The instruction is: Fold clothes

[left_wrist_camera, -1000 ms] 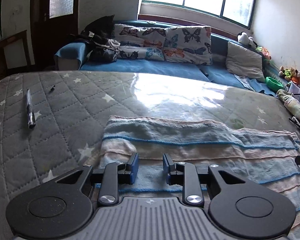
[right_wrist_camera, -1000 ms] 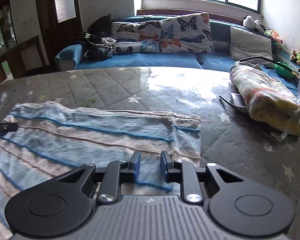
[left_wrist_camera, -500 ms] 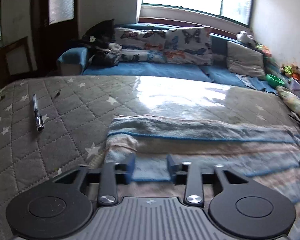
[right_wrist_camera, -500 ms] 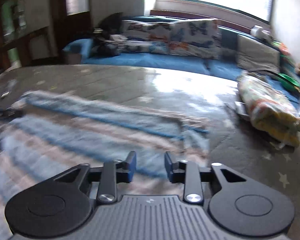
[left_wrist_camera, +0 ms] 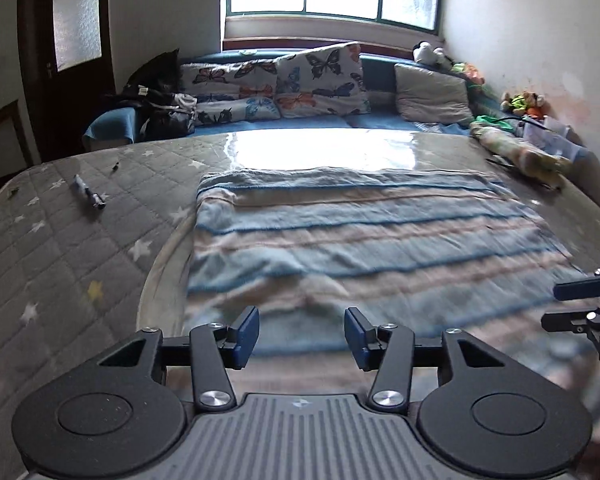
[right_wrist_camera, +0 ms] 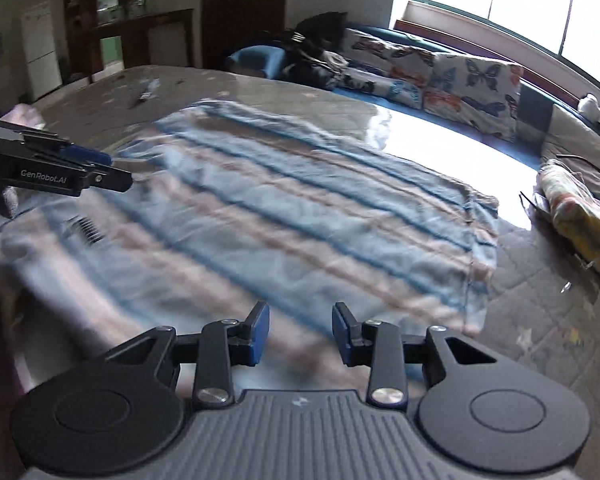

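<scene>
A blue and pink striped cloth (left_wrist_camera: 360, 240) lies spread flat on the grey star-patterned mattress (left_wrist_camera: 60, 248); it also shows in the right wrist view (right_wrist_camera: 300, 208). My left gripper (left_wrist_camera: 302, 332) is open and empty, raised above the cloth's near edge. My right gripper (right_wrist_camera: 299, 330) is open and empty, raised above the cloth's near right part. The right gripper shows at the right edge of the left wrist view (left_wrist_camera: 580, 304). The left gripper shows at the left edge of the right wrist view (right_wrist_camera: 100, 172).
A pen (left_wrist_camera: 89, 197) lies on the mattress to the left of the cloth. A folded patterned bundle (right_wrist_camera: 580, 216) lies at the mattress's right edge. Behind is a blue sofa with butterfly pillows (left_wrist_camera: 300, 80) and a dark bag (left_wrist_camera: 160, 108).
Both grippers have opened wider and risen away from the cloth. The cloth now lies spread out, showing more stripes than before.
</scene>
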Tool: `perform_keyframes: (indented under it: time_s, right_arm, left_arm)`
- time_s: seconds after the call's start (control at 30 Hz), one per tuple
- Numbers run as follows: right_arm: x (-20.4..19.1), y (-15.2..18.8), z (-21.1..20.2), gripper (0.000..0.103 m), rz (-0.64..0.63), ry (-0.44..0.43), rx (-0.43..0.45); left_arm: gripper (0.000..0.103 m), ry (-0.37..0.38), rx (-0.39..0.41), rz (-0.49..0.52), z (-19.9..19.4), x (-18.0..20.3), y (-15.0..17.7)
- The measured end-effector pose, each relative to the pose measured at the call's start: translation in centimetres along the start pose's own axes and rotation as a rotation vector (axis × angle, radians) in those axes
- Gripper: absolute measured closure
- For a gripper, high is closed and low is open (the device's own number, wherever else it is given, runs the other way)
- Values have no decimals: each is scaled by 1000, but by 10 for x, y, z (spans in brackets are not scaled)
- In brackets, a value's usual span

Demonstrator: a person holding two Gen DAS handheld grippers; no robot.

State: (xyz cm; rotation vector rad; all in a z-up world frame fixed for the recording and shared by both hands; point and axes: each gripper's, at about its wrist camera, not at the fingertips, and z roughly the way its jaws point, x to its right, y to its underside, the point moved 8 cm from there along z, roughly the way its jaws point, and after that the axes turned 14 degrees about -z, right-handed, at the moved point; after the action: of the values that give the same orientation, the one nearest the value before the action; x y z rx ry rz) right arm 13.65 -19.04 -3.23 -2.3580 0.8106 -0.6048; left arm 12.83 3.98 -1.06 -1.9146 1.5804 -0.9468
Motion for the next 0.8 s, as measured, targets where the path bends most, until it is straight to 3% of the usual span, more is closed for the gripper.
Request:
perform_keyframes:
  time_s: [0.07, 0.37, 0.53, 0.8]
  right_arm:
    - [-16, 2, -14, 69, -15, -28, 16]
    - [-118, -12, -40, 68, -112, -341, 97]
    - [-147, -25, -25, 67, -137, -418, 91]
    - [-172, -34, -11, 66, -129, -484, 108]
  left_arm:
    - [48, -9, 28, -8, -17, -5, 7]
    - [46, -143, 67, -168, -59, -70, 33]
    - [42, -222, 87, -238, -76, -111, 42]
    - [38, -259, 83, -282, -87, -140, 54]
